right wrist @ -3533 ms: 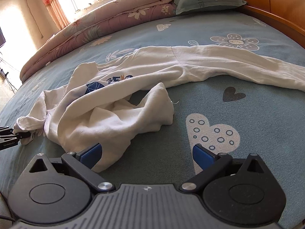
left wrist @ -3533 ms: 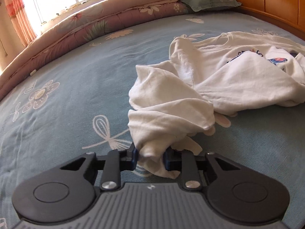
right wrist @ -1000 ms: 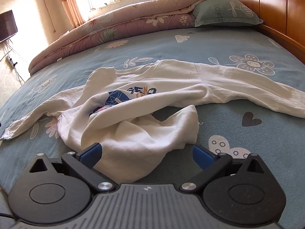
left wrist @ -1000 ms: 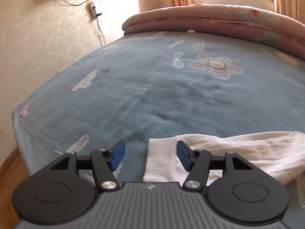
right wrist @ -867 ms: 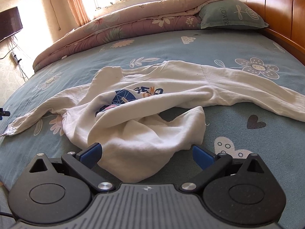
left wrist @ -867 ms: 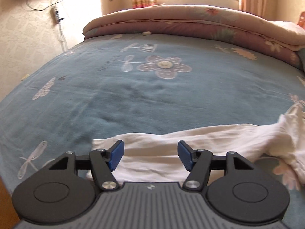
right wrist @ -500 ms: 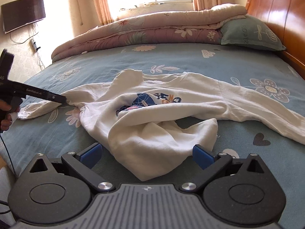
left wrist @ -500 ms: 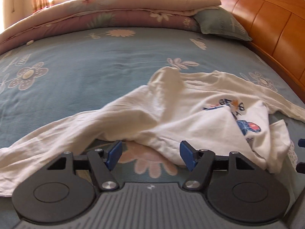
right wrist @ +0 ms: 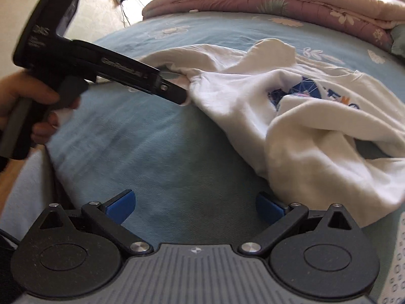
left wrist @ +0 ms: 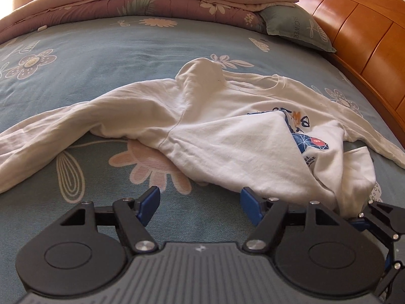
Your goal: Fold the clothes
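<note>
A white long-sleeved T-shirt (left wrist: 217,136) lies crumpled on the blue flower-patterned bedsheet (left wrist: 106,50), front up; its round neckline points toward the folded pink quilt (left wrist: 141,0) at the far edge of the bed; a blue and orange print shows on the chest, partly covered by a fold of the shirt's own body thrown across it. One sleeve runs out flat from the shirt toward the left edge of the left wrist view; the other sleeve runs from the shirt toward the wooden headboard (left wrist: 364,25); a green pillow (left wrist: 296,29) lies between the shirt's neckline and the headboard, against the quilt.

Left hand-held gripper (left wrist: 200,202): jaws apart and opening; bare sheet between the blue pads; the right pad (left wrist: 249,204) stands just at the near hem of the shirt, whether touching cannot be told; nothing gripped. In the right wrist view the same tool is seen from the side, held by a person's hand (right wrist: 27,106), its tip at the shirt's near edge.

Right hand-held gripper (right wrist: 195,209): jaws set wide; bare sheet between the pads; the bunched lower part of the shirt lies just beside its right pad (right wrist: 269,207); nothing held; picture somewhat blurred.
</note>
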